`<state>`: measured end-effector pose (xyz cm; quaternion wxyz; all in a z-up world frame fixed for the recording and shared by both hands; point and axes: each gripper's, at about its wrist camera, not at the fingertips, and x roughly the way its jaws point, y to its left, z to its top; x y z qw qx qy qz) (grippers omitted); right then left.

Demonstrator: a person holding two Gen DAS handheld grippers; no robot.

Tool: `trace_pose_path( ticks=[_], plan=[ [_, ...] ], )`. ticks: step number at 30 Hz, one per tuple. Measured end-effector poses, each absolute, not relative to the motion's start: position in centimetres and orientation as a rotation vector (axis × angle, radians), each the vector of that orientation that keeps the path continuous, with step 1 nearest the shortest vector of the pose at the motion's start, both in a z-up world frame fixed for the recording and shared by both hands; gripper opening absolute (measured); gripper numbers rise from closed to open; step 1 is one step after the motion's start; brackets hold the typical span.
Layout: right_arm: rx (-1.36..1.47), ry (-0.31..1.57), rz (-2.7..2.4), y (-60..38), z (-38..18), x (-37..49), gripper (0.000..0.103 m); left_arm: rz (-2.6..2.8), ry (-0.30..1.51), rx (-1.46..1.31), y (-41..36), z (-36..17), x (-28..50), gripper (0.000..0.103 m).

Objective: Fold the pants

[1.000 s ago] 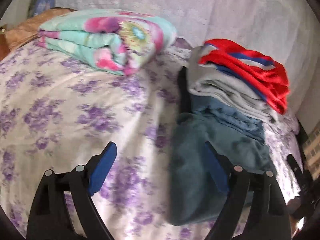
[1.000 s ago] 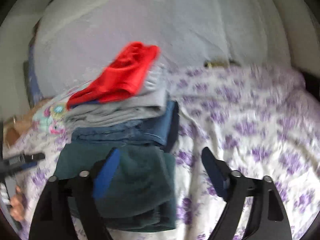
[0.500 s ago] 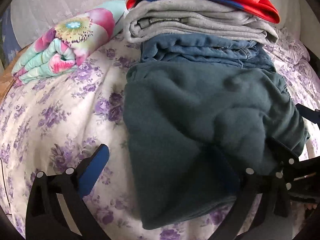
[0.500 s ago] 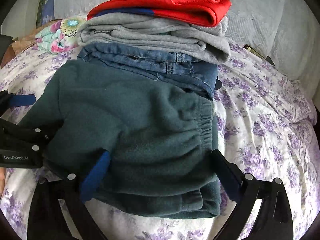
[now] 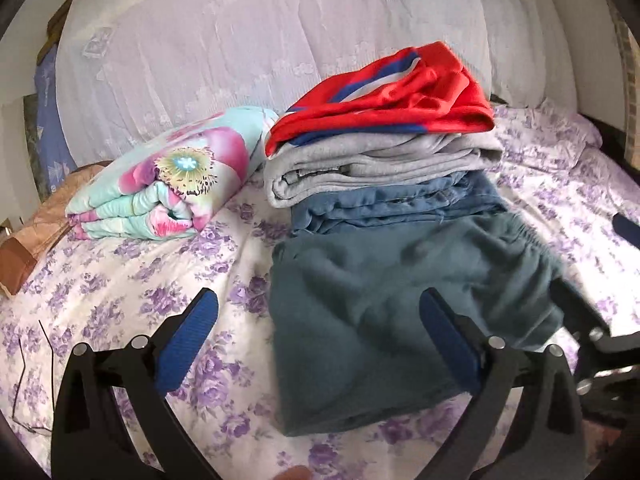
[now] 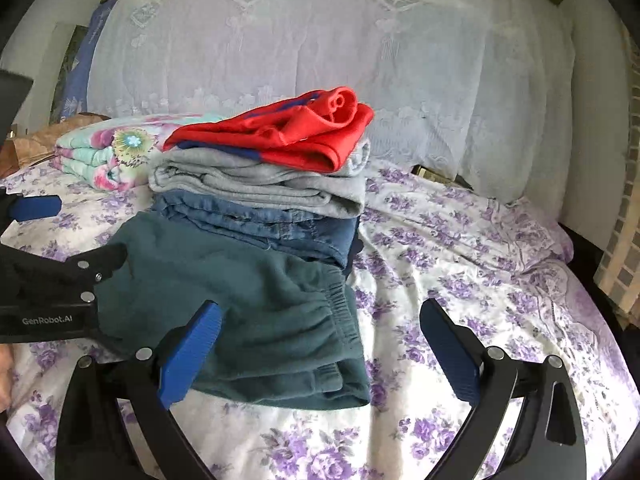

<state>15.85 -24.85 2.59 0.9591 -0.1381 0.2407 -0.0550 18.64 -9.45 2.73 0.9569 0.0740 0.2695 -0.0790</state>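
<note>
A bed is covered by a sheet (image 6: 460, 264) printed with purple flowers; a white lace cover (image 6: 320, 40) is draped behind it at twelve o'clock, and a brick wall (image 6: 624, 216) is seen at three o'clock. One folded floral blanket (image 5: 168, 184) is laid at ten o'clock. Four folded garments are counted: red (image 6: 288, 136) on grey (image 6: 256, 184) on jeans (image 6: 272, 228), with the green pants (image 6: 248, 304) laid folded in front, against the jeans. The left gripper (image 5: 316, 332) and the right gripper (image 6: 320, 344) are seen with jaws spread fully, just opened; nothing is gripped, though pants cloth lies between both pairs.
</note>
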Motion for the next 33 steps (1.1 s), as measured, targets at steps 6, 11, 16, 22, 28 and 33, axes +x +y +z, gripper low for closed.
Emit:
trace_pose_path(
  ticks=[6, 11, 16, 22, 28, 33],
  plan=[
    [-0.258, 0.575, -0.088, -24.3, 1.6, 16.2, 0.1, -0.164, 0.559, 0.163, -9.7, 2.2, 18.2, 0.098],
    [-0.207, 0.613, -0.065, -25.0, 1.3, 16.6, 0.1, -0.173, 0.56, 0.17, -9.9, 1.9, 18.1, 0.098],
    [-0.17, 0.639, -0.059, -25.6, 1.1, 17.0, 0.1, -0.178, 0.56, 0.166, -10.0, 2.0, 17.8, 0.098],
    [-0.165, 0.651, -0.058, -25.7, 0.9, 17.1, 0.1, -0.173, 0.536, 0.171, -10.0, 2.2, 17.5, 0.098],
    [-0.148, 0.662, -0.058, -26.0, 0.9, 17.3, 0.1, -0.168, 0.544, 0.167, -9.9, 2.2, 17.6, 0.098],
    [-0.134, 0.672, -0.057, -26.3, 0.7, 17.5, 0.1, -0.179, 0.548, 0.159, -9.7, 2.2, 17.8, 0.098]
  ],
)
